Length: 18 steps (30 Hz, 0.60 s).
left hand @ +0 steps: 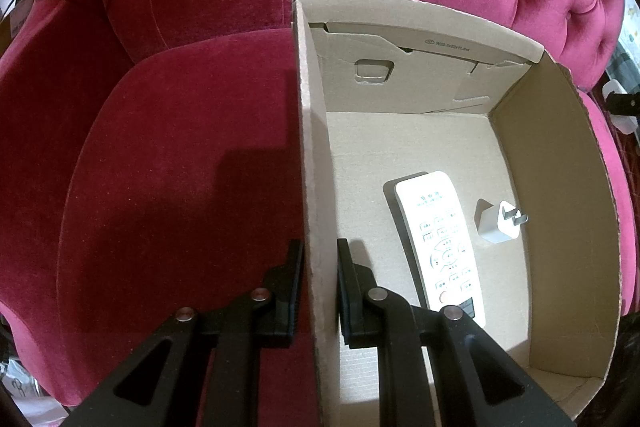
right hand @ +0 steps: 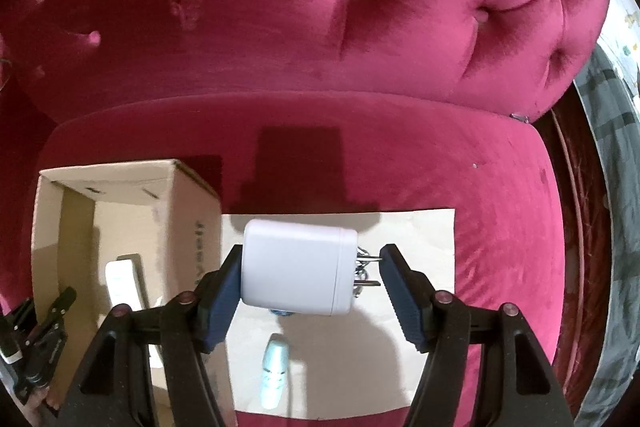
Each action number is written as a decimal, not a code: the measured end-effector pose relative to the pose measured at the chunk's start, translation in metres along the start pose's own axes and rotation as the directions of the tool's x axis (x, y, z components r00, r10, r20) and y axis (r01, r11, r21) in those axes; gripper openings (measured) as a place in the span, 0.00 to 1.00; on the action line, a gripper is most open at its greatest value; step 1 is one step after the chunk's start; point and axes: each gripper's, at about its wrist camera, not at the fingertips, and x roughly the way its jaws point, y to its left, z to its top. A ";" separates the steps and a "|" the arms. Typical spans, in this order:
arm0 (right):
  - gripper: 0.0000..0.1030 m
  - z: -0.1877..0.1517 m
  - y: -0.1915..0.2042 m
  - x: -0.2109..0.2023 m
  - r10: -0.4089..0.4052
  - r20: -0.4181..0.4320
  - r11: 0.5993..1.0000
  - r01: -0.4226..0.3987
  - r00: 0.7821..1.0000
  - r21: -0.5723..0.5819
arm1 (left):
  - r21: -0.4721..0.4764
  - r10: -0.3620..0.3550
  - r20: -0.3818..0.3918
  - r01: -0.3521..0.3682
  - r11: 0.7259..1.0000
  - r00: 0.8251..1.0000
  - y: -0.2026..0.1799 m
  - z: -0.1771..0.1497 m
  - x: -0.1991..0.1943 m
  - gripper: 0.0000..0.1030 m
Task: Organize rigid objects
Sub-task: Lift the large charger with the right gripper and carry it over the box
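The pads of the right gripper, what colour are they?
Dark blue pads, clearest in the right wrist view.

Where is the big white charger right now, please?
In the right wrist view, the big white charger is between the right gripper's fingers, above the paper sheet, right of the box.

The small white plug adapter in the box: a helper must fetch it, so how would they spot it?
On the red velvet chair stands an open cardboard box. On its floor lie two white things; the small white plug adapter is the stubby cube with metal prongs, right of the long remote control.
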 end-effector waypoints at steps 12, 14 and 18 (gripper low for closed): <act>0.69 -0.008 0.055 -0.026 0.037 -0.001 0.992 -0.037 0.999 -0.120 | 0.003 -0.001 0.000 0.001 1.000 1.000 -0.001 0.000 0.000 0.16; 0.69 -0.011 0.067 -0.028 0.050 -0.005 0.988 -0.050 0.999 -0.149 | 0.002 0.000 0.000 0.000 1.000 1.000 -0.001 0.000 0.000 0.16; 0.69 -0.016 0.091 -0.028 0.073 -0.015 0.978 -0.074 0.997 -0.194 | 0.001 -0.004 0.000 0.004 1.000 1.000 -0.001 0.000 0.000 0.16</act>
